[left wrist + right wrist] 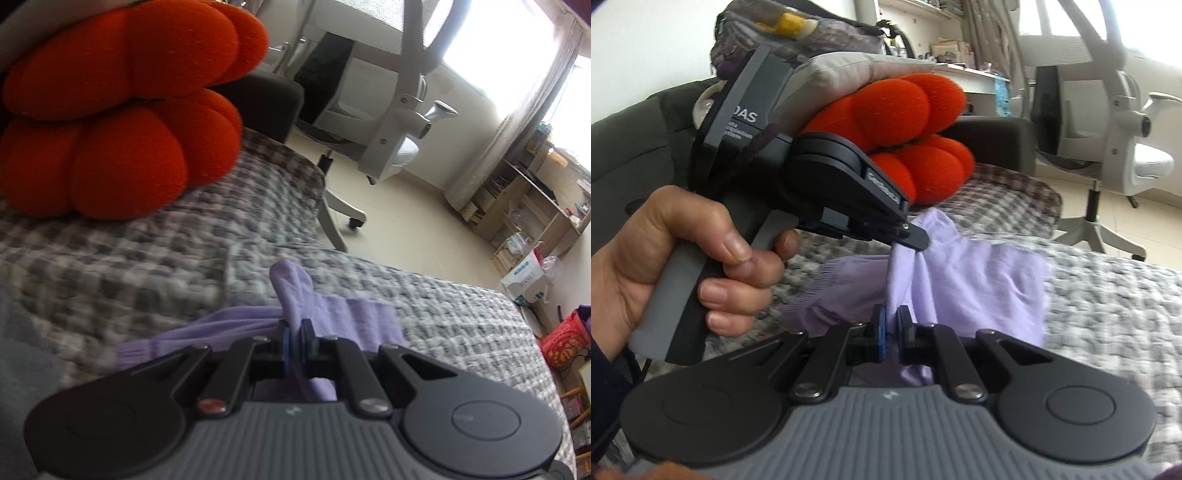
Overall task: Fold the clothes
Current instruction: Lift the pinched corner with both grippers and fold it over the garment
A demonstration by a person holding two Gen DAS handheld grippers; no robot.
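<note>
A: The left gripper (295, 332) is pinching a fold of the lilac garment (365, 317) between its closed jaws, the cloth bunching up above the pads and trailing over the checked grey bedspread (147, 258).

B: The right wrist view is showing more. The right gripper (893, 325) is also clamping the lilac garment (979, 280), and the left gripper (916, 238) is appearing from the side, held by a hand (676, 258), nipping the same cloth higher up. The garment is hanging stretched between the two and spreading onto the bedspread (1108, 295).

A: Only my view is taking in the wooden shelves (524, 192), a red bag (565, 343) on the floor and the curtain (517, 122).

B: Both are showing the orange cushion (916, 140) lying on the bed behind the garment, and the white office chair (1108, 110) standing on the pale floor. A grey pillow (857, 70) is resting on top of the cushion.
</note>
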